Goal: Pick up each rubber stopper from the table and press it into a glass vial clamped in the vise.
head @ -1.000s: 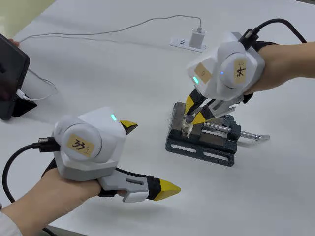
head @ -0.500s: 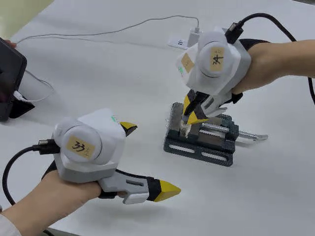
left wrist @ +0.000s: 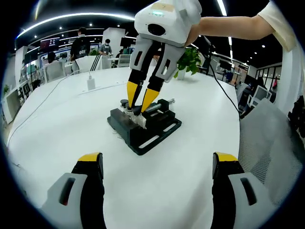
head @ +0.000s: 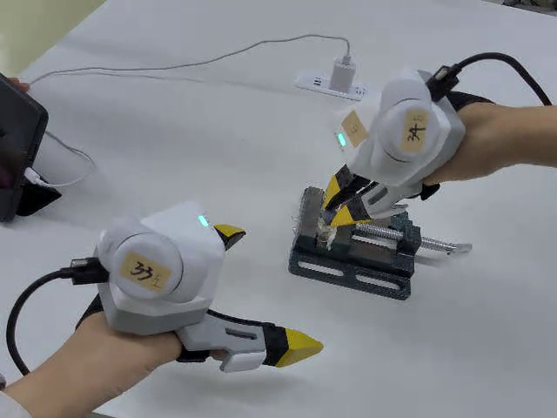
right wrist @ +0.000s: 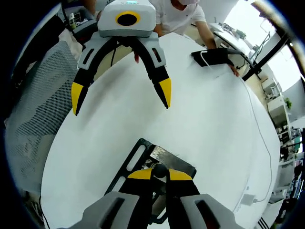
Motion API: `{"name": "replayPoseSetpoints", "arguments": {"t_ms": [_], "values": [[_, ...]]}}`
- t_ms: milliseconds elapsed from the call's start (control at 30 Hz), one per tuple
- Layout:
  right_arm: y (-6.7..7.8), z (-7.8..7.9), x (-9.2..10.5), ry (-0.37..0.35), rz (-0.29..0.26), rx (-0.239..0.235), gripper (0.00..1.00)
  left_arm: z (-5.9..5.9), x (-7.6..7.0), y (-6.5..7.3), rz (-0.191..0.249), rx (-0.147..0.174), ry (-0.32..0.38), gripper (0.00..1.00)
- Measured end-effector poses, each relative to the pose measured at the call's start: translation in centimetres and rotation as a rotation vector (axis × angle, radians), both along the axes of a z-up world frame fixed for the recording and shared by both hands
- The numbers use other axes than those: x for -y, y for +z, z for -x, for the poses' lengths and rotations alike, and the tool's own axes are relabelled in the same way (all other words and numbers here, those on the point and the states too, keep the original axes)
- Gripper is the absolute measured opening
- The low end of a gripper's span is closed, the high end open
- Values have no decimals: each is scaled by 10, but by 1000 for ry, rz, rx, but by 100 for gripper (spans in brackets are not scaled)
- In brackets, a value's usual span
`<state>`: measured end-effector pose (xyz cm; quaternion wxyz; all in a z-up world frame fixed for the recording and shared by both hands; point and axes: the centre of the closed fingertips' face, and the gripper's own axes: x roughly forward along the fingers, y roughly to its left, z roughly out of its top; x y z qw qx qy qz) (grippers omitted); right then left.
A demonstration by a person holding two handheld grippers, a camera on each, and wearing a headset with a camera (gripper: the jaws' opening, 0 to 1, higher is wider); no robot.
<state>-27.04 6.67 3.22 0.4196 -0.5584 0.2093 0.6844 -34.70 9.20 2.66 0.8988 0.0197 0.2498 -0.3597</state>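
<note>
at the far left of the head view a dark device (head: 19, 144) is propped on the white table (head: 174, 157), and a white cable (head: 174, 65) is run across to a charger plug (head: 340, 73). the left gripper (head: 266, 289) is held low over bare table near the front edge, its jaws spread wide with nothing between them; the same wide gap is seen in the left gripper view (left wrist: 157, 160). to the right the black vise (head: 357, 252) is set flat on the table, and a pale glass vial (head: 327, 232) is clamped upright in it. the right gripper (head: 336, 204) is angled down onto the vise top, and in the right gripper view its jaws are pressed onto a small dark rubber stopper (right wrist: 159, 170) directly above the vise (right wrist: 142, 155).
</note>
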Motion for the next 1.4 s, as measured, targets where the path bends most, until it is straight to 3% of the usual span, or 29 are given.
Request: {"name": "replayPoseSetpoints", "arguments": {"t_ms": [233, 500, 667, 1067, 1133, 1400], "values": [[0, 2, -1, -3, -24, 46, 4, 0, 1, 1, 2, 2, 0, 94], [0, 1, -3, -87, -50, 61, 4, 0, 1, 1, 3, 3, 4, 95], [0, 1, -2, -154, -128, 67, 3, 2, -1, 1, 3, 1, 9, 94], [-2, 2, -2, -190, -267, 150, 3, 3, 2, -1, 6, 2, 4, 94], [-2, 1, -3, -238, -302, 146, 3, 3, 3, -1, 7, 1, 2, 94], [-2, 1, -3, -277, -326, 152, 3, 7, 4, -2, 4, -5, -3, 94]]}}
